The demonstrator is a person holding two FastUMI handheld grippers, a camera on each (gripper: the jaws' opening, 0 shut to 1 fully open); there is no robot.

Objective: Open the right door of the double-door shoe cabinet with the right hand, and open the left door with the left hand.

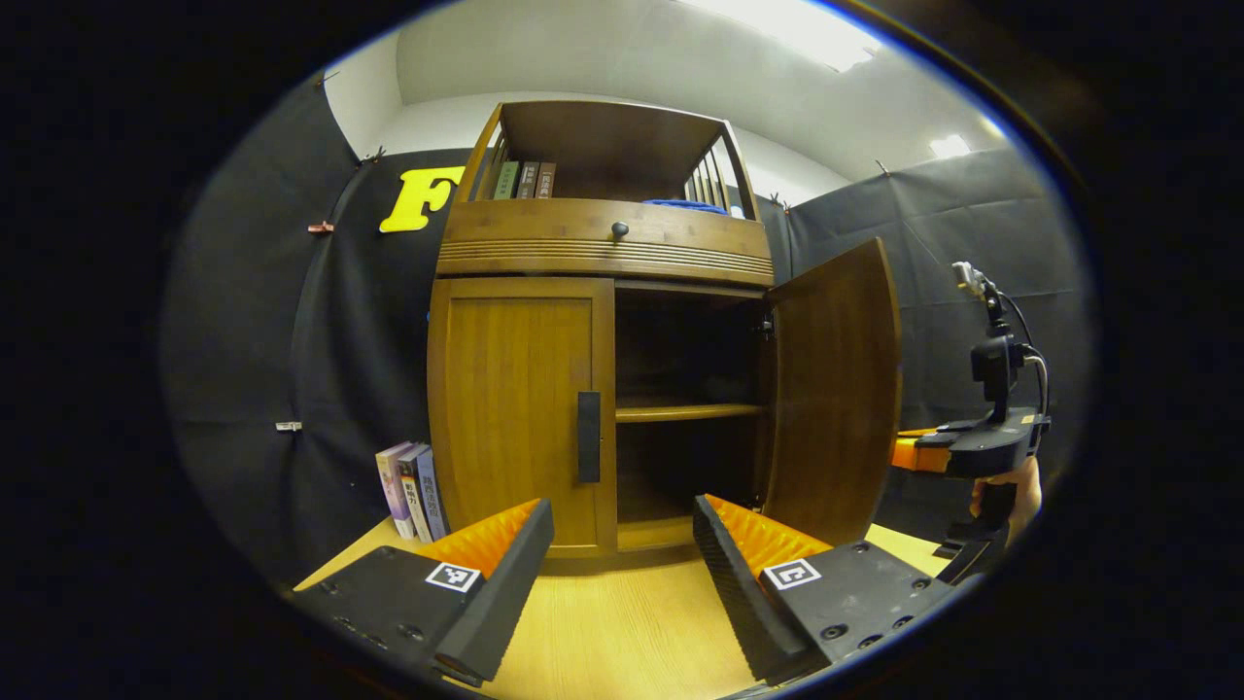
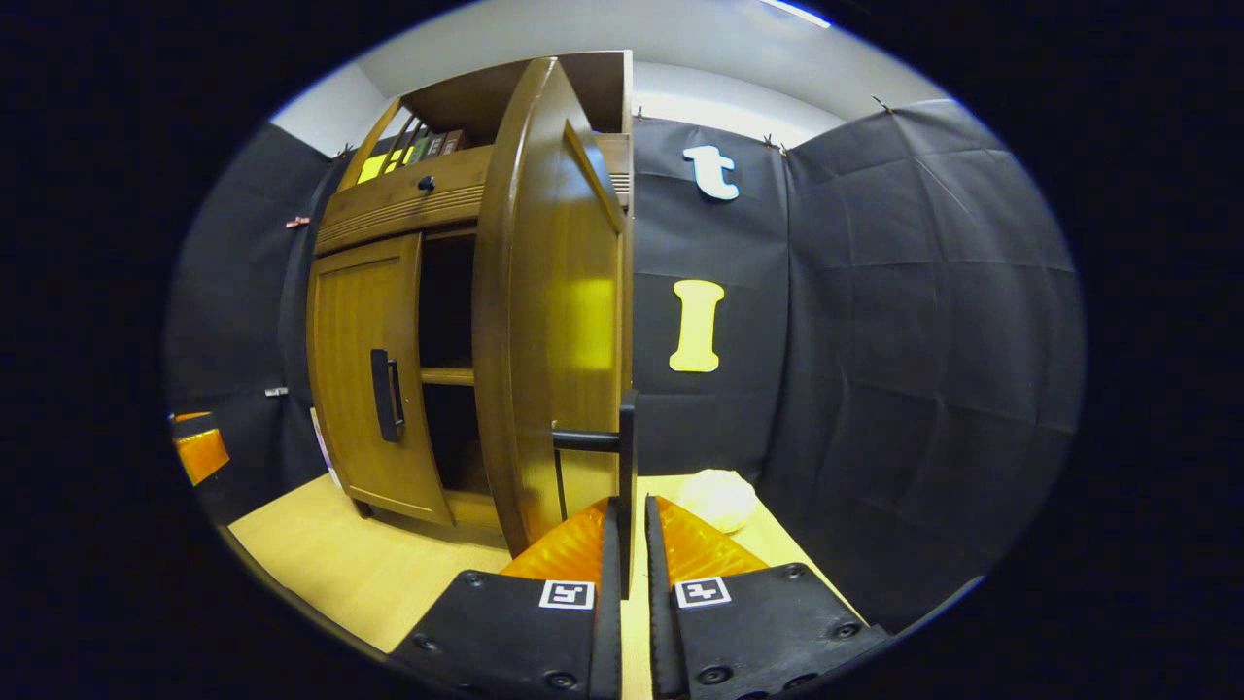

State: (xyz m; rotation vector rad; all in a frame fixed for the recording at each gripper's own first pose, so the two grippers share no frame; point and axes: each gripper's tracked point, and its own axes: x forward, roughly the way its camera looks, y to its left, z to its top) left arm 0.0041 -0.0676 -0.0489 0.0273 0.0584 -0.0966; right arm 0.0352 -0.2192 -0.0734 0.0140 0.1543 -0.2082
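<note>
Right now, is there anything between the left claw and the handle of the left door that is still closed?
Nothing visible stands in the way. The left claw is open and aimed at the black handle of the closed left door, with bare tabletop between them. The right door swings away to the side.

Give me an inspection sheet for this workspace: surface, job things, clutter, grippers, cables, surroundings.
Surface: wooden tabletop, bare in front of the cabinet.
Job things: right door swung open; left door closed, its handle untouched.
Clutter: books beside the cabinet; pale lump behind the right door.
Grippers: left gripper open, short of the left door; right gripper shut on right door handle.
Cables: black cable on the right gripper.
Surroundings: black cloth wall.
</note>
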